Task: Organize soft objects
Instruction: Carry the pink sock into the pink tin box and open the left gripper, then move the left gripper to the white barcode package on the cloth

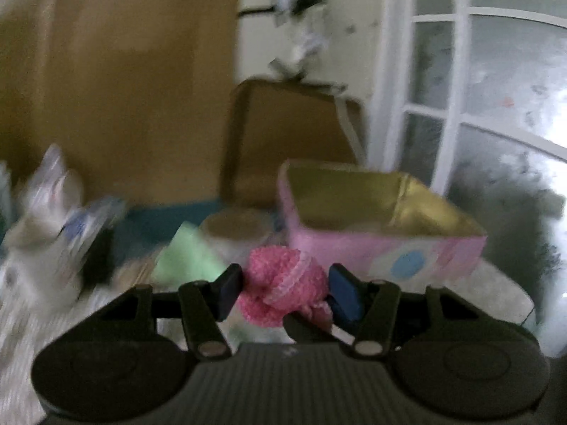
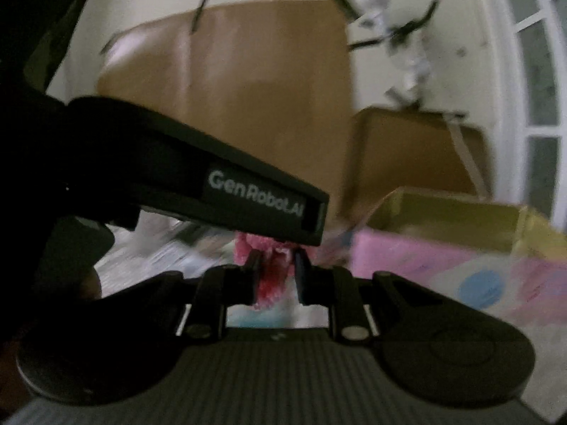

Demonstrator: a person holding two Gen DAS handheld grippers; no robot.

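My left gripper (image 1: pixel 283 288) is shut on a fuzzy pink soft item (image 1: pixel 283 283) with a paler band, held above the table. A dark fingertip of the other gripper (image 1: pixel 301 326) touches its lower side. In the right wrist view my right gripper (image 2: pixel 276 276) is shut on the same pink item (image 2: pixel 271 279), just under the body of the left gripper (image 2: pixel 212 177). A pink box with a gold lining (image 1: pixel 382 233) stands open just right of the item; it also shows in the right wrist view (image 2: pixel 460 255).
A green cloth (image 1: pixel 184 258) and a roll of tape (image 1: pixel 235 230) lie behind the left gripper. Blurred white packaging (image 1: pixel 46 219) sits at the left. Cardboard sheets (image 1: pixel 124 88) lean on the wall, with a small cardboard box (image 1: pixel 294 134) behind. A white-framed window (image 1: pixel 478 106) is at the right.
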